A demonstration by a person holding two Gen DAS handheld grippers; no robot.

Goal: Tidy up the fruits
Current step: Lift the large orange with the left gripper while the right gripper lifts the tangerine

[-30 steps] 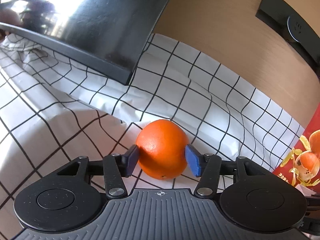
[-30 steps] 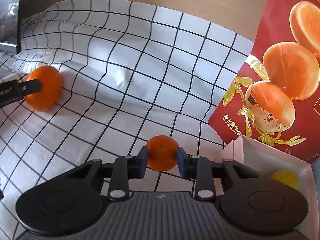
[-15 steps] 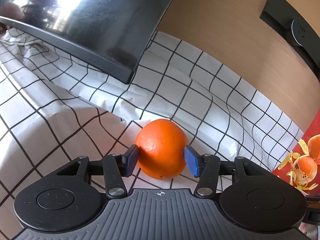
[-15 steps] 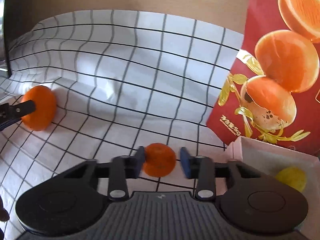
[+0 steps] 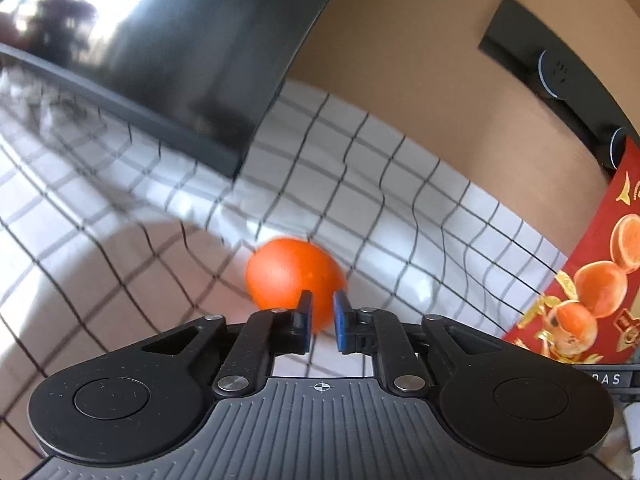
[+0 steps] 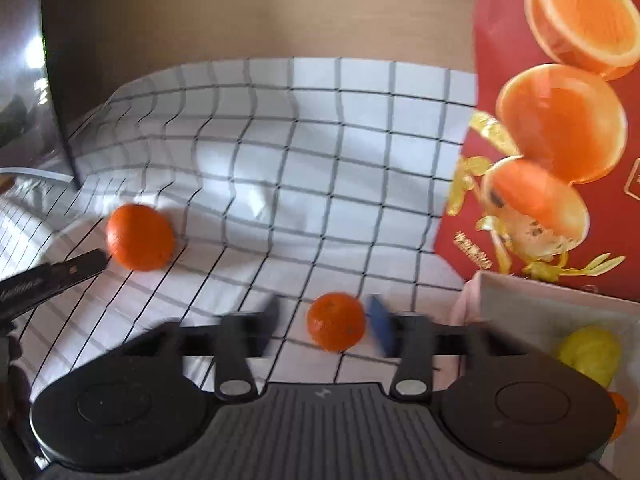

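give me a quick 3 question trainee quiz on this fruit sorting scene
1. True or false: the left gripper holds the large round orange.
2. What lies between the fingers of the right gripper? A) a yellow fruit B) the small orange mandarin C) nothing
3. Fill in: the yellow fruit lies inside the ____ box.

Key:
1. False: its jaws are shut in front of the orange, which sits on the white grid-patterned cloth.
2. B, untouched, as the jaws are opening.
3. White.
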